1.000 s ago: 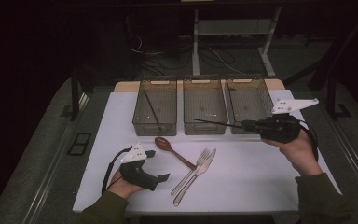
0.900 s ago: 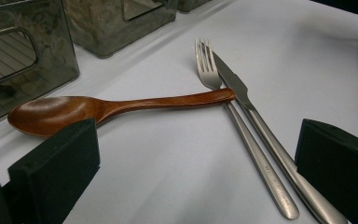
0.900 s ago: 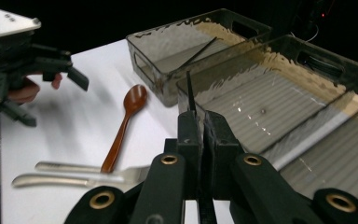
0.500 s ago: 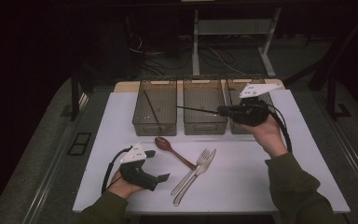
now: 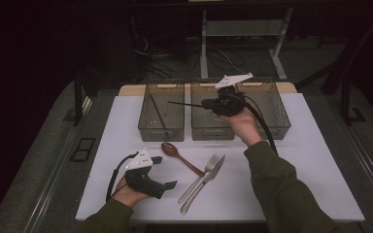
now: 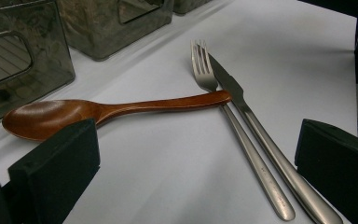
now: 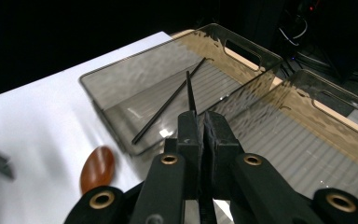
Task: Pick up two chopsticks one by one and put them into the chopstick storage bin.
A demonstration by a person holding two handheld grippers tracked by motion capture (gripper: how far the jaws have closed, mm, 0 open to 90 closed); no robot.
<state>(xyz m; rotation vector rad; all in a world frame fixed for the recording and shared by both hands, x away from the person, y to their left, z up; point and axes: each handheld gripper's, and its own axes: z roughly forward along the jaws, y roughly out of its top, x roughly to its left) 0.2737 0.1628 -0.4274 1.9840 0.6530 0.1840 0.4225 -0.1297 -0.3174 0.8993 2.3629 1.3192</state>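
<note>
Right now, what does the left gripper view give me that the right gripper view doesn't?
Left gripper view alone: the fork and knife lying side by side on the white table, the wooden spoon's handle resting across them, and the left tool open. Right gripper view alone: the right tool shut on a black chopstick, pointing toward the left bin, where a second chopstick lies. Both share the spoon's bowl and the clear bins.
</note>
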